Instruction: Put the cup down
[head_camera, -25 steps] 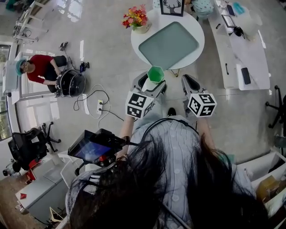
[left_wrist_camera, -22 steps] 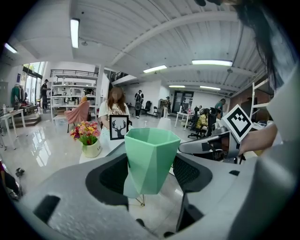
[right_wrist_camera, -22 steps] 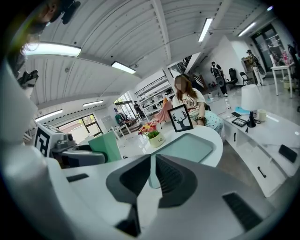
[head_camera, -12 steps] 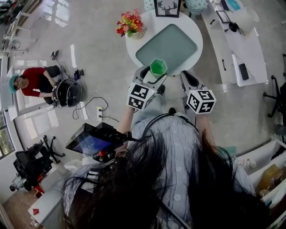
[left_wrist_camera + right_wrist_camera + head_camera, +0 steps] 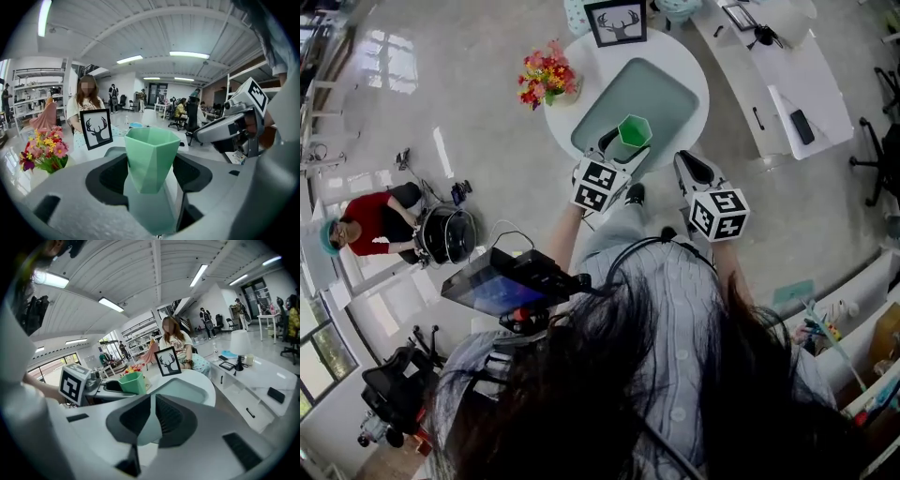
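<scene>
A faceted green cup (image 5: 631,137) stands upright between the jaws of my left gripper (image 5: 620,150), which is shut on its lower part. In the head view it hangs over the near edge of the grey-green tray (image 5: 649,86) on the round white table (image 5: 689,66). The left gripper view shows the cup (image 5: 151,157) filling the gap of my left gripper (image 5: 151,180), with the tray's surface below it. My right gripper (image 5: 689,169) is to the right of the cup, jaws together and holding nothing. Its own view shows the right gripper (image 5: 151,401), the cup (image 5: 132,382) at the left and the tray (image 5: 187,389) ahead.
A bunch of flowers (image 5: 546,75) and a framed deer picture (image 5: 616,21) stand on the table beyond the tray. A long white desk (image 5: 787,75) lies to the right. A seated person (image 5: 84,105) is behind the table. Another person in red (image 5: 366,225) sits at the far left.
Both grippers and the cup have come forward to the table. The cup was short of the table's edge and now hangs over the tray's near edge.
</scene>
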Motion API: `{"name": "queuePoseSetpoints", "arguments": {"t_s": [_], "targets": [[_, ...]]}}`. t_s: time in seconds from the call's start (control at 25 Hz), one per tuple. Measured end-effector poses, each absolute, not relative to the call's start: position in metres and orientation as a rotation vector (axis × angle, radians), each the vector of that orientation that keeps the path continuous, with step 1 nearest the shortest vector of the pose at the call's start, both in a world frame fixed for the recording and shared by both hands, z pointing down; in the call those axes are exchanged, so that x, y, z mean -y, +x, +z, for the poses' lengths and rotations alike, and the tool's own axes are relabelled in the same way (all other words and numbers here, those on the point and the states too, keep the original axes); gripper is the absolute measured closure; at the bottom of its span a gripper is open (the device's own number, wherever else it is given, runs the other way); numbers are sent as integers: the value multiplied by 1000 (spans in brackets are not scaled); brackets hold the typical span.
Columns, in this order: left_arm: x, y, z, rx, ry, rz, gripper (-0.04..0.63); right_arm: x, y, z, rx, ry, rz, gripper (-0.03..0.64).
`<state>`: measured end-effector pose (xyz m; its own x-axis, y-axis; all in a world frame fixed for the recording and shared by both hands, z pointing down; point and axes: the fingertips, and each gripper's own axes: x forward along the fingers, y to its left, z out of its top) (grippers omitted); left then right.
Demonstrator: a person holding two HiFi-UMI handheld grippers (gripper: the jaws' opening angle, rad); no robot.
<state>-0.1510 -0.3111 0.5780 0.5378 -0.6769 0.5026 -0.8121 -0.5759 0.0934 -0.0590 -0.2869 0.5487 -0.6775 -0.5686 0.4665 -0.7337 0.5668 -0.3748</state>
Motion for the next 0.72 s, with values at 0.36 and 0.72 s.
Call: {"name": "queuePoseSetpoints", "arguments": {"t_s": [0.36, 0.72], "targets": [[359, -134, 629, 1145, 2481, 672, 282, 290, -34, 559, 2421, 1206, 817, 566], [403, -131, 664, 1262, 2407, 632, 282, 283, -12, 573, 2350, 1265, 855, 566]]}}
